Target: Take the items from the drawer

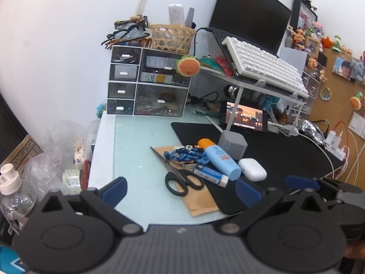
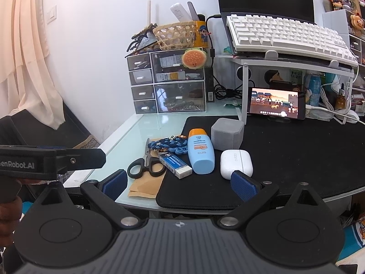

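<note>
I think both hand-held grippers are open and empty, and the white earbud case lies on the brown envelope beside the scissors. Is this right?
Not quite. The white earbud case lies on the black mat, right of the blue bottle; the scissors lie on the brown envelope. The right wrist view shows it. Both hand-held grippers are open and empty.

The left gripper [image 1: 181, 188] is filling the bottom of the left wrist view, its jaws standing wide apart with nothing between the blue pads [image 1: 115, 188]. The right gripper [image 2: 180, 183] is sitting likewise at the bottom of the right wrist view, jaws spread and empty. At the left edge of that view, a hand [image 2: 8, 207] is gripping the left gripper's body.
</note>
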A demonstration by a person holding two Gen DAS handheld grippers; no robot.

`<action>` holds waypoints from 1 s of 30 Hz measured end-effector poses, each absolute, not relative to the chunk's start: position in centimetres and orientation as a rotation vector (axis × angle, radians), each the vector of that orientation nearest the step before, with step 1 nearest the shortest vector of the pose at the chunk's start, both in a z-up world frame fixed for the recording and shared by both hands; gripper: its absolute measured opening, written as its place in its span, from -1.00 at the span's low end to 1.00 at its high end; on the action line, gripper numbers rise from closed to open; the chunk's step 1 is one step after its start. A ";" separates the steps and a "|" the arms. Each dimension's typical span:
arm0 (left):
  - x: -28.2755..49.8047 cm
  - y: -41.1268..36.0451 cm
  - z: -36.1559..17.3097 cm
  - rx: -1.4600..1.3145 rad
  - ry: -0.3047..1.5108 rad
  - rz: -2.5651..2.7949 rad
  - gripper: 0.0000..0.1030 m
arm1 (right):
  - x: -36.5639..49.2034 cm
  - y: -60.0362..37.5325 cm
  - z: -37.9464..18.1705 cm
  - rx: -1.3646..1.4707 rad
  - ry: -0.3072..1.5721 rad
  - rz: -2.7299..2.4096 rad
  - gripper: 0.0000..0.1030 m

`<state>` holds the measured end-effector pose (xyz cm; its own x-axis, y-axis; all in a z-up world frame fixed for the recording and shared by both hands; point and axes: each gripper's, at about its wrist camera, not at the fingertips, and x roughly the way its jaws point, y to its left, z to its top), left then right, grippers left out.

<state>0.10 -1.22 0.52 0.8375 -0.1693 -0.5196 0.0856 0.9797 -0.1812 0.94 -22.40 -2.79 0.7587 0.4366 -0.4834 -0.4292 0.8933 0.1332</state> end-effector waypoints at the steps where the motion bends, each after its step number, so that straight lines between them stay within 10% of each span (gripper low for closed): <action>1: 0.5 -1.3 0.6 -0.157 0.565 -0.137 0.99 | 0.9 -22.4 -2.8 0.013 0.529 0.473 0.94; 30: 2.1 0.0 0.8 -0.192 0.533 -0.099 0.99 | 1.7 -23.4 -3.3 0.042 0.528 0.507 0.94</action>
